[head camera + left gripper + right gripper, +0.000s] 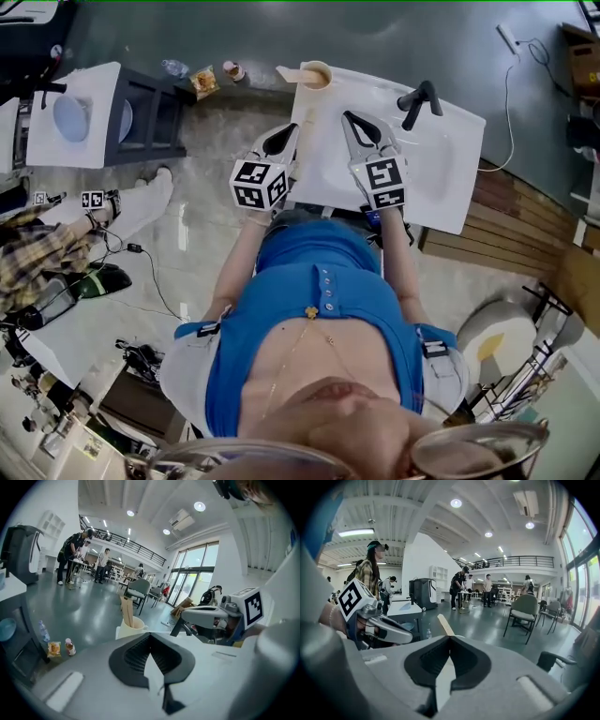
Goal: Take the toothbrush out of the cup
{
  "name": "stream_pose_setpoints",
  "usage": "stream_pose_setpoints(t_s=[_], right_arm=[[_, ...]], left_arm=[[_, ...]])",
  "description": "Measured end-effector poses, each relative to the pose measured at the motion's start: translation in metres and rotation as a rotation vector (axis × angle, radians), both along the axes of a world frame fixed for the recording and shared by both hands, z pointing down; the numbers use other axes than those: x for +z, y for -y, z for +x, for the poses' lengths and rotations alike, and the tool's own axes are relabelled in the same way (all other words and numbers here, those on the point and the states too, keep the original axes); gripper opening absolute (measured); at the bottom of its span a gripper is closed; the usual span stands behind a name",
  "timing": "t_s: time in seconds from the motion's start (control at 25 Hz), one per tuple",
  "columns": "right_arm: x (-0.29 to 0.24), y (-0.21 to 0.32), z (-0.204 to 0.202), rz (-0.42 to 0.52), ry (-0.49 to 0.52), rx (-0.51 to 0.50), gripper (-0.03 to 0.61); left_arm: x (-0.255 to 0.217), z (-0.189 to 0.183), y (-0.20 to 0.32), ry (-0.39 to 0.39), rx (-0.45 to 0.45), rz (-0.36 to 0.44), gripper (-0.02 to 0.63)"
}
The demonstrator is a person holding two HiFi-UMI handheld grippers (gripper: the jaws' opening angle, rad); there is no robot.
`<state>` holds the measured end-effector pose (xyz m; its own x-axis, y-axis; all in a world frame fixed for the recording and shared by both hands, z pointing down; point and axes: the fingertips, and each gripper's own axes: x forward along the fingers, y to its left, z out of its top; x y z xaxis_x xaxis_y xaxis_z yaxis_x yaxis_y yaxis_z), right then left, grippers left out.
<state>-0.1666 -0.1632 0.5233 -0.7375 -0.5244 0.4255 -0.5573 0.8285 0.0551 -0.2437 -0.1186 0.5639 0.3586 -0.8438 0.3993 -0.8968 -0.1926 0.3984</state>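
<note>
Currently both grippers hover over the white basin (441, 178), side by side, jaws pointing away from the person toward its far edge.

- Target: toothbrush (288, 72) stands in the cup (317, 77) at the basin's far-left corner. The pale flat handle sticks up out of the rim and, in the head view, leans toward the left – its long axis is near upright with a tilt, not lying flat.
- left gripper (291, 129): jaws pressed together, nothing between them. In its own view the cup sits ahead and left of the jaw line.
- right gripper (348, 116): also clenched and empty. In its own view the handle rises almost straight ahead, just left of where the jaw tips meet, with the cup mostly hidden behind them.
- Black faucet (419, 100) lies right of the right gripper, off the line to the cup.

Judgement: both tips are about equally near the cup, neither touching it. The right one looks better lined up on the handle – it would need to open, move forward, then close across the flat faces. The grab hasn't started. Risk: a pull along the tilt could drag or tip the cup.
</note>
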Motion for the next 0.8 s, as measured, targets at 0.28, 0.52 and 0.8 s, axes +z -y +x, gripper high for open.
stream_pose_setpoints(t_s=[0.28, 0.52, 0.8], right_arm=[[0.01, 0.006, -0.022, -0.004, -0.016, -0.053, 0.002], [0.018, 0.01, -0.039, 0.004, -0.048, -0.093, 0.002], [0.028, 0.02, -0.062, 0.016, -0.09, -0.12, 0.003]], left_arm=[[-0.021, -0.006, -0.012, 0.005, -0.024, 0.072, 0.0], [-0.033, -0.008, -0.025, -0.008, -0.043, 0.094, 0.0], [-0.04, -0.021, -0.038, -0.023, -0.088, 0.103, 0.0]])
